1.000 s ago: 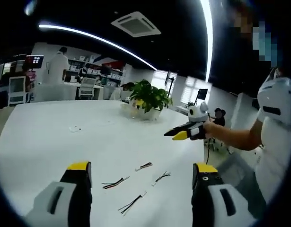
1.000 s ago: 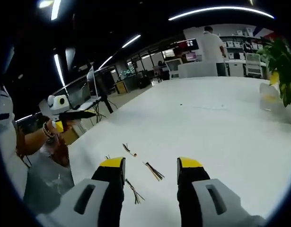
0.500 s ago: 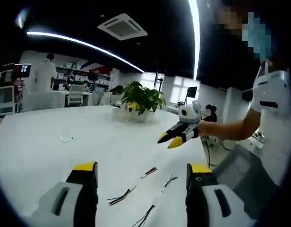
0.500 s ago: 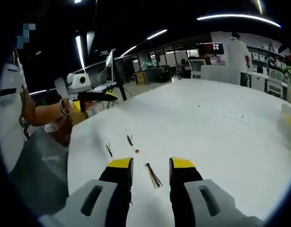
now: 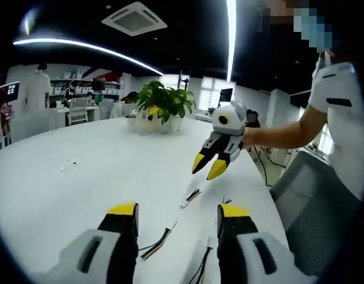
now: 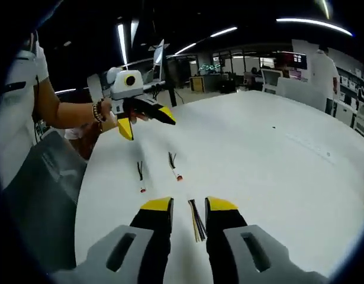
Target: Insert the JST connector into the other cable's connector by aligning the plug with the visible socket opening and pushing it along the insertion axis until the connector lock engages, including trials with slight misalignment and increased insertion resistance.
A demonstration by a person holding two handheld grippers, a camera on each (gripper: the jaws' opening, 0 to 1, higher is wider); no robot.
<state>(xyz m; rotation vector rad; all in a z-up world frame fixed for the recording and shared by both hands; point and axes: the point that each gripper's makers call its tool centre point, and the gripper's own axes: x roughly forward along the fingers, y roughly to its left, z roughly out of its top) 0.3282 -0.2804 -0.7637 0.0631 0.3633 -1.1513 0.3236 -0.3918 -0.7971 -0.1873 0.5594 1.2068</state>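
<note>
Step in hand: approach and pick-up; no cable is held and nothing is mated yet.

Left gripper view: the left gripper hangs over the white table, jaws apart and empty. Just ahead of its left jaw lies a cable with coloured wires; a second cable lies by its right jaw, and a third cable with a pale connector end sits a little farther off. Above that one hovers the right gripper, jaws parted, carrying nothing. A potted plant stands at the far edge.

Right gripper view: the right gripper's own jaws stand narrowly apart, with a wire bundle lying on the table in the gap, not yet clamped.

Next move, as I judge it: lower, pinch the cable close behind its connector, take the mate with the other gripper, then square plug to socket. Which end is plug or socket is too small to tell.
</note>
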